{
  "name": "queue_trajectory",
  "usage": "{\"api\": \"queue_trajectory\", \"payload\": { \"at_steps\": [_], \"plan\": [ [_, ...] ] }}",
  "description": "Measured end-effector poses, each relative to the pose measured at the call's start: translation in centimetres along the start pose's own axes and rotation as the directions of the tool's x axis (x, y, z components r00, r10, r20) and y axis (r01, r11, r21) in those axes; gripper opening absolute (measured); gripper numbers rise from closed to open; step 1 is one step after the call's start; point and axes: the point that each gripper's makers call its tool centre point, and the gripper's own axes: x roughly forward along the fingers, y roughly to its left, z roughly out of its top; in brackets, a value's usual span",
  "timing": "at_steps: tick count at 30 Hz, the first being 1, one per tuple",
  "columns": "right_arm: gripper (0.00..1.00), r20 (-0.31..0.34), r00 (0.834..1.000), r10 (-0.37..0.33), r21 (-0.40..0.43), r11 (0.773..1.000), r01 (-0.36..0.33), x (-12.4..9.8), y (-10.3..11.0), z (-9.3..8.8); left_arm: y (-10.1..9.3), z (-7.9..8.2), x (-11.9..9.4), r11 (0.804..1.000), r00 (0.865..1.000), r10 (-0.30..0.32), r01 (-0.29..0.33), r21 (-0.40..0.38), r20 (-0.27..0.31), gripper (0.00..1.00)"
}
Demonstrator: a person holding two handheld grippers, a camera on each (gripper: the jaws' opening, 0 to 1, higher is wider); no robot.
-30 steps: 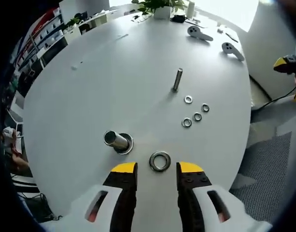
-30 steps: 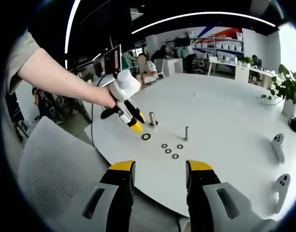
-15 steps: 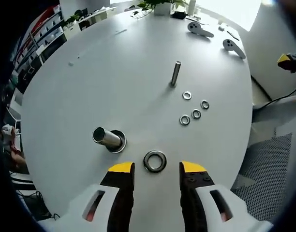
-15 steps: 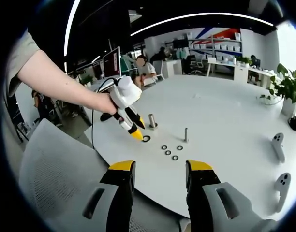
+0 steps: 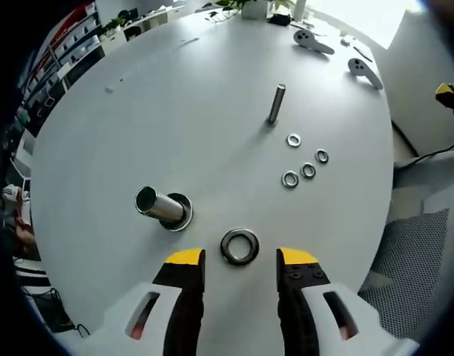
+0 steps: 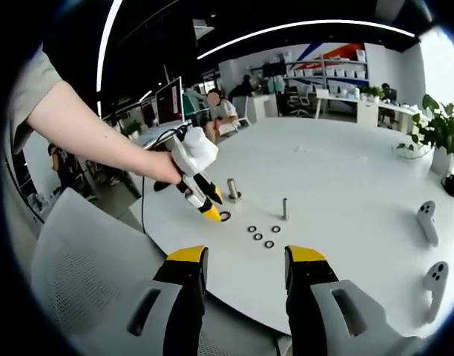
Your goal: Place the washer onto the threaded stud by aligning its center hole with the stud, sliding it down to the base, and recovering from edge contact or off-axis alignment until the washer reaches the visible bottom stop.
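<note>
A round white table point(image 5: 138, 111) is seen from above in the left gripper view. The left gripper point(image 5: 240, 261), with yellow-tipped black jaws, is held low over the near edge of the table; its jaws are spread wide apart and nothing is gripped between them. A large dark washer point(image 5: 239, 246) lies flat on the table just beyond the jaw tips, in line with the gap between them; whether the tips touch it cannot be told. To the left of the washer, a wide metal stud point(image 5: 158, 205) stands on a round base flange. Farther across the table, a thin threaded stud point(image 5: 276, 104) stands upright. Between it and the large washer, toward the right, four small washers point(image 5: 307, 170) lie in a loose cluster. Two white handheld controllers point(image 5: 316, 41) rest at the far edge of the table.

In the right gripper view, the right gripper point(image 6: 242, 259) is held back from the table, over a grey mesh chair point(image 6: 86, 267); its jaws are also wide apart and empty. The left gripper is seen from this side as well, held in a person's hand point(image 6: 164, 167) and angled down with its tips just beside the large washer.
</note>
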Motion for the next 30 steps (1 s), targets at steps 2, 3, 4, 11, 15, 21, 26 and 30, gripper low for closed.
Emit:
{"api": "queue_trajectory", "payload": {
  "at_steps": [2,3,4,11,15,21,26,30],
  "plan": [
    [0.44,0.001,1.0,-0.003,0.001,1.0,0.003,-0.01,-0.05,-0.01,-0.24,0.22,0.33,1.0,1.0,0.002,-0.002,-0.005,0.006,0.36],
    [0.44,0.001,1.0,-0.003,0.002,1.0,0.003,-0.02,-0.06,-0.01,-0.34,0.27,0.48,1.0,1.0,0.005,-0.005,-0.001,0.003,0.36],
    [0.44,0.002,1.0,-0.005,0.007,1.0,0.005,-0.06,-0.11,-0.01,-0.42,0.27,0.6,1.0,1.0,0.008,-0.008,0.002,0.0,0.36],
    [0.44,0.006,1.0,-0.005,0.009,1.0,0.005,-0.04,-0.11,0.07,-0.23,0.36,0.96,0.999,1.0,0.02,-0.02,0.031,-0.019,0.29],
    [0.44,0.011,1.0,-0.007,0.015,1.0,0.006,-0.06,-0.16,0.15,-0.05,0.21,0.95,0.999,0.999,0.022,-0.022,0.036,-0.023,0.27],
    [0.44,0.016,1.0,-0.006,0.019,1.0,0.006,-0.11,-0.14,0.26,-0.31,0.11,0.93,0.996,0.999,0.032,-0.03,0.08,-0.03,0.23],
    [0.44,0.017,1.0,-0.006,0.023,1.0,0.006,-0.1,-0.2,0.23,-0.21,0.09,0.91,0.996,0.999,0.034,-0.031,0.087,-0.037,0.21],
    [0.44,0.019,1.0,-0.007,0.026,1.0,0.006,-0.14,-0.2,0.25,-0.27,-0.54,0.74,0.994,0.998,0.028,-0.02,0.11,-0.065,0.21]
  ]
}}
